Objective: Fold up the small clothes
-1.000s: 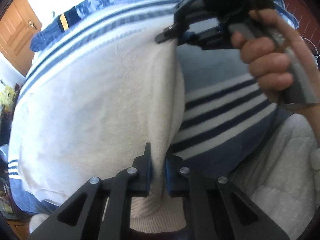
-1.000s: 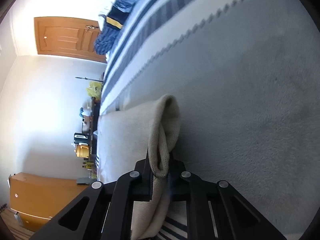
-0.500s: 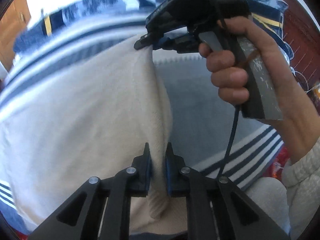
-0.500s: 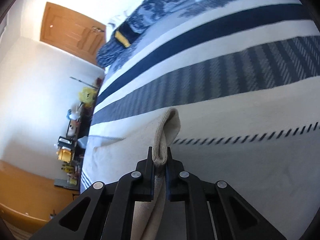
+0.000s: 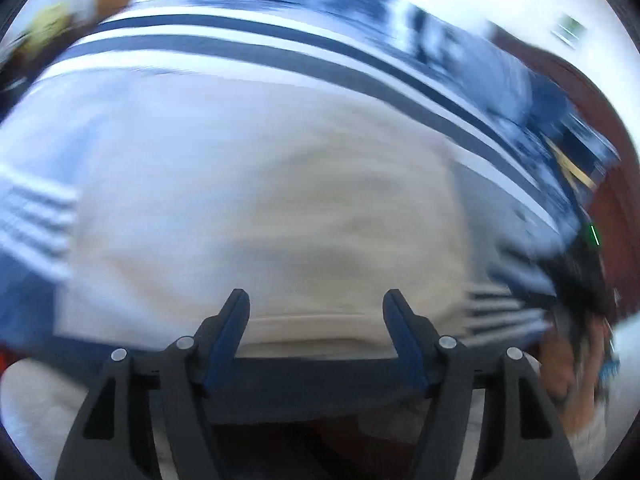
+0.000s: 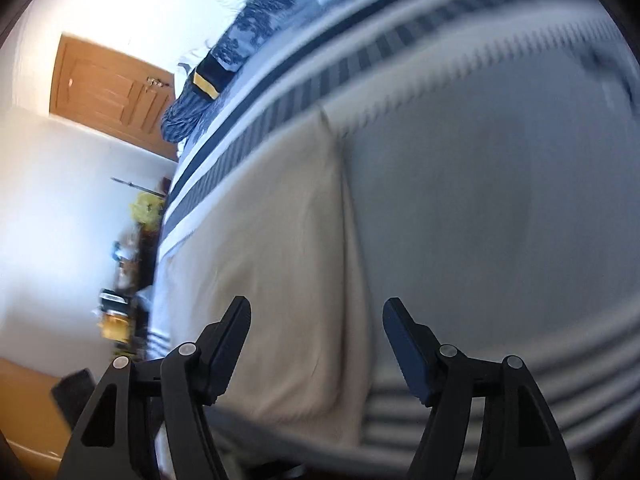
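A cream knit garment (image 5: 280, 216) lies flat on the striped blue and white bedspread (image 5: 280, 52). My left gripper (image 5: 316, 308) is open and empty, just above the garment's near edge. In the right wrist view the same garment (image 6: 280, 264) lies on the bedspread (image 6: 500, 200), with its folded edge running away from me. My right gripper (image 6: 316, 316) is open and empty above that edge. The right hand with its gripper shows blurred at the far right of the left wrist view (image 5: 588, 288). Both views are motion-blurred.
A dark blue patterned pile with a yellow band (image 6: 224, 68) lies at the far end of the bed. A wooden door (image 6: 112, 92) and a cluttered shelf (image 6: 124, 280) stand beyond the bed's left side. A reddish-brown headboard (image 5: 624, 184) is at right.
Both grippers were shut on the cream garment's edge and carried it across. Now both have opened, let it go, and the garment lies flat and folded.
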The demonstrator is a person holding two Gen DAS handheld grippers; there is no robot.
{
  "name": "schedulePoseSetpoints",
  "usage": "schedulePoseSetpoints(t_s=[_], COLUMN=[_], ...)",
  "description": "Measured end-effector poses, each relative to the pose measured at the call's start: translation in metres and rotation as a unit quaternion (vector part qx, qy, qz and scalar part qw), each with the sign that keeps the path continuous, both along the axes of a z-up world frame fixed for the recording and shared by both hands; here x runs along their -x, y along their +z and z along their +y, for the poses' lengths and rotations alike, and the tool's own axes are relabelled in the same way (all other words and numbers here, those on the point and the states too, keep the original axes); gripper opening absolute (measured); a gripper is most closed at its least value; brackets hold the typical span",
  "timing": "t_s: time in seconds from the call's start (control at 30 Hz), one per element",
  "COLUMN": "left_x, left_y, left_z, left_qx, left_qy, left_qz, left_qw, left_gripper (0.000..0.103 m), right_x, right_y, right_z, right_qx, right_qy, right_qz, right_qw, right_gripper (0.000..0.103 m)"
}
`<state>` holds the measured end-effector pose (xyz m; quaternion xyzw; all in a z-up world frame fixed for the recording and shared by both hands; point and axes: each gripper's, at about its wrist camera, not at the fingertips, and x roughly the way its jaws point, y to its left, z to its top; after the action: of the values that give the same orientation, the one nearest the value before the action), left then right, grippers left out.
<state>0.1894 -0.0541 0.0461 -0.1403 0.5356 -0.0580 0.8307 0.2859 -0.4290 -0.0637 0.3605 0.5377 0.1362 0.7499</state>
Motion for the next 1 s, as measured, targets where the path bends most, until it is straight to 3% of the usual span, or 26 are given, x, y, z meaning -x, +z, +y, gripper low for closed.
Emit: schedulePoseSetpoints(t_s=[0.03, 0.13, 0.17, 0.27, 0.37, 0.47, 0.57, 0.67, 0.7, 0.73, 0.77, 0.9, 1.0], left_x=[-0.001, 0.008, 0.006, 0.004, 0.009, 0.001, -0.001, -0.026, -0.029, -0.033, -0.035, -0.021, -0.016], left_y=[-0.005, -0.023, -0.030, -0.043, -0.044, -0.046, -0.050, -0.066, -0.069, -0.074, -0.077, -0.070, -0.076], left_z=[0.019, 0.077, 0.089, 0.131, 0.149, 0.147, 0.144, 0.134, 0.129, 0.126, 0.126, 0.142, 0.153], left_qx=[-0.002, 0.005, 0.007, 0.041, 0.090, 0.104, 0.114, 0.120, 0.109, 0.092, 0.092, 0.135, 0.170], left_qy=[0.020, 0.085, 0.097, 0.150, 0.175, 0.157, 0.135, 0.129, 0.124, 0.124, 0.124, 0.138, 0.151], left_qz=[0.000, 0.012, 0.017, 0.032, 0.019, 0.016, 0.017, 0.038, 0.040, 0.045, 0.048, 0.017, 0.021], left_qw=[0.9998, 0.9963, 0.9952, 0.9874, 0.9804, 0.9821, 0.9840, 0.9837, 0.9855, 0.9870, 0.9869, 0.9811, 0.9736], left_gripper=[0.068, 0.068, 0.068, 0.067, 0.067, 0.067, 0.065, 0.049, 0.037, 0.015, 0.005, 0.003, 0.003], right_x=[0.010, 0.024, 0.023, 0.027, 0.038, 0.040, 0.030, 0.023, 0.023, 0.023, 0.022, 0.036, 0.042], right_y=[-0.010, -0.032, -0.031, -0.014, -0.005, -0.021, -0.038, -0.038, -0.037, -0.036, -0.037, -0.030, -0.025], right_z=[0.012, 0.032, 0.036, 0.039, 0.032, 0.038, 0.041, 0.039, 0.040, 0.041, 0.043, 0.031, 0.027], right_qx=[0.005, 0.044, 0.050, 0.076, 0.030, 0.012, 0.004, -0.011, -0.008, -0.002, 0.005, -0.019, -0.016], right_qy=[0.007, 0.021, 0.020, 0.015, -0.010, -0.009, -0.008, -0.006, -0.007, -0.005, -0.005, -0.030, -0.037], right_qz=[0.005, 0.031, 0.026, -0.011, -0.028, -0.005, 0.023, 0.014, 0.011, 0.011, 0.013, 0.002, -0.001], right_qw=[1.000, 0.998, 0.998, 0.997, 0.999, 1.000, 1.000, 1.000, 1.000, 1.000, 1.000, 0.999, 0.999], right_gripper=[0.064, 0.025, 0.020, 0.021, 0.023, 0.031, 0.031, 0.031, 0.029, 0.019, 0.006, 0.005, 0.012])
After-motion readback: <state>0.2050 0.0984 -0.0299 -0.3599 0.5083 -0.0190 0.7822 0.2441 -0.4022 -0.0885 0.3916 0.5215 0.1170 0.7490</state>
